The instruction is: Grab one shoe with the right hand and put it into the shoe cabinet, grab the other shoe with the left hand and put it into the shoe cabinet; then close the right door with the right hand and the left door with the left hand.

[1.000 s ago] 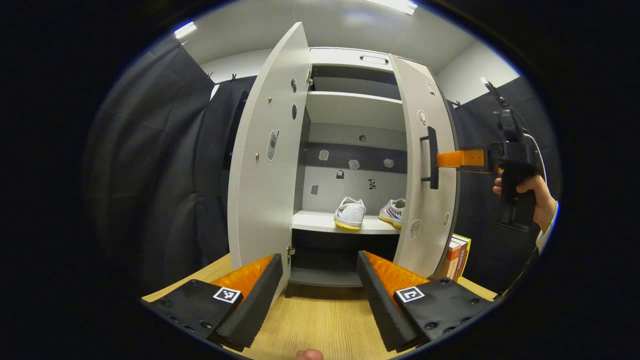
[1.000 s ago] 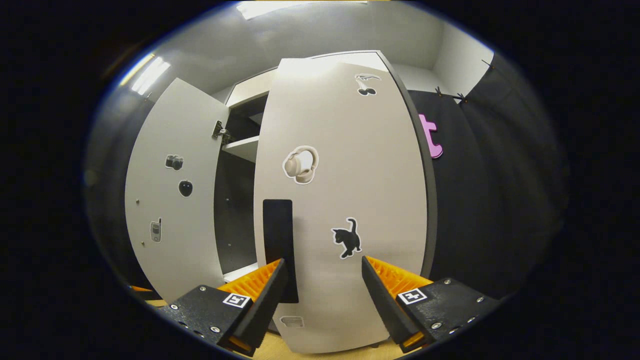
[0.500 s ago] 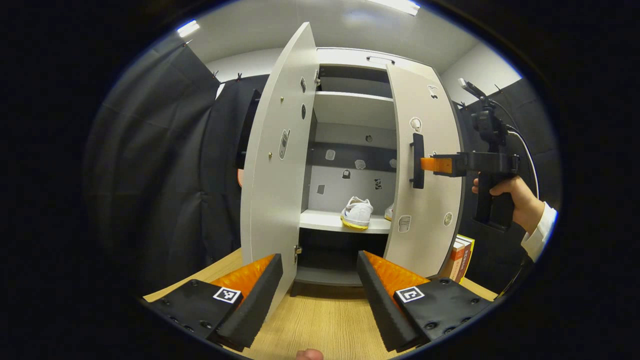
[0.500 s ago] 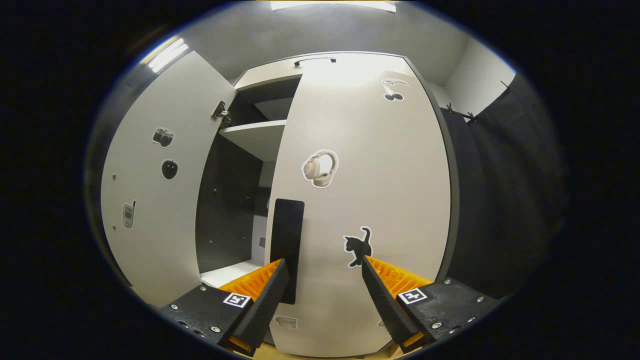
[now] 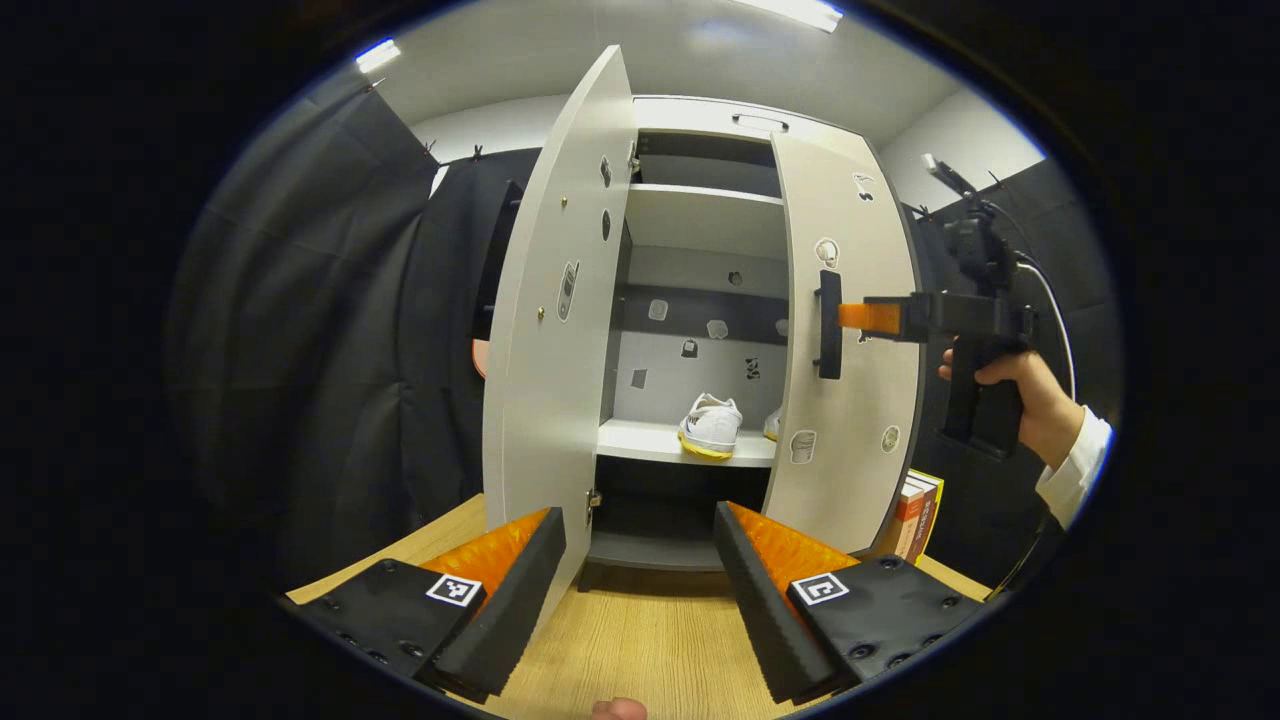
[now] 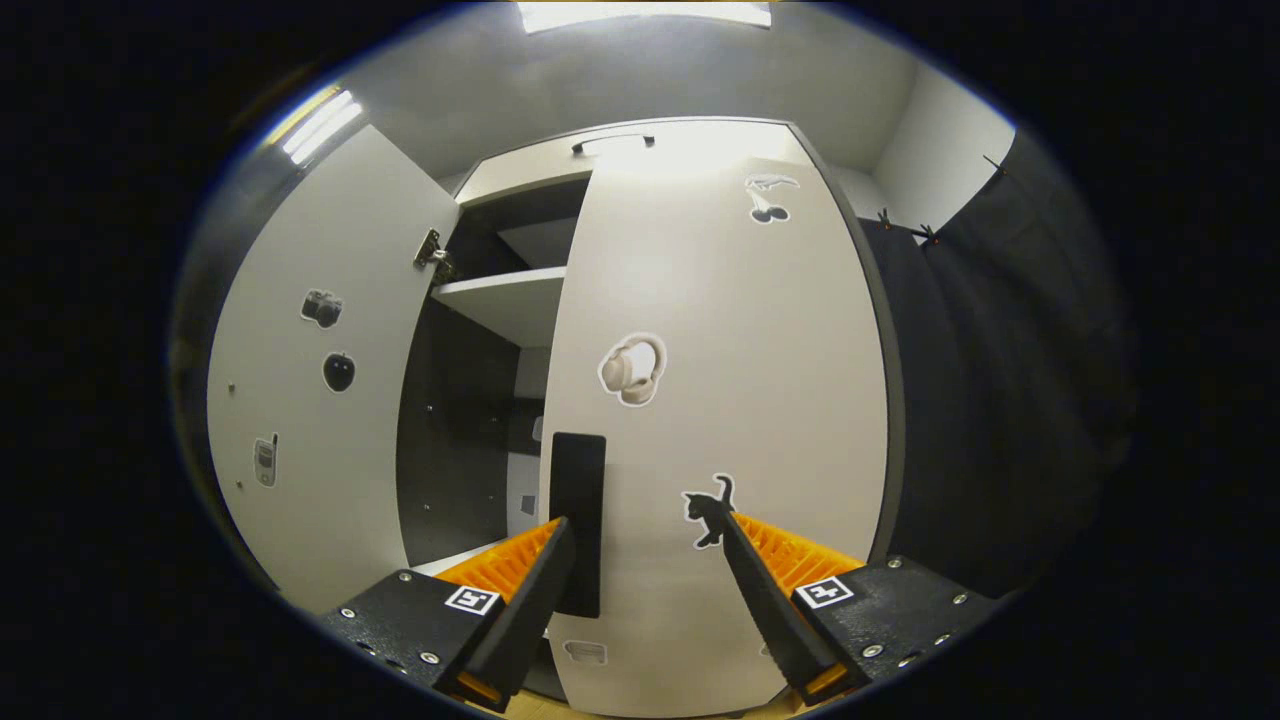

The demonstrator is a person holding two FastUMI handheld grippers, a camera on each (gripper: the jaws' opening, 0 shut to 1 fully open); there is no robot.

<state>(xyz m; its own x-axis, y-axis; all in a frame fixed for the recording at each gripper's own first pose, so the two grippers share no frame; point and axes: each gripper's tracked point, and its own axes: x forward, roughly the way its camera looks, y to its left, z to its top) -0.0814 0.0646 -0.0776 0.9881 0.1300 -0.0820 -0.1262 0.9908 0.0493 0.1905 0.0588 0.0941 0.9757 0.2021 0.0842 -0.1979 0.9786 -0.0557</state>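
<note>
Wood tabletop (image 5: 640,640) under cabinet (image 5: 700,230), prob. floor hidden.

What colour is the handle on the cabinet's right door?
Black: the flat upright handle stands out against the pale grey right door, best in the right gripper view.

The shoe cabinet (image 5: 700,220) is smooth matt board, on a wood-grain table (image 5: 640,640) beside cloth drapes (image 5: 330,330).

White shoe (image 5: 712,424) yellow-soled, pale grey cabinet doors (image 6: 720,400), light wood floor (image 5: 640,640)
</note>
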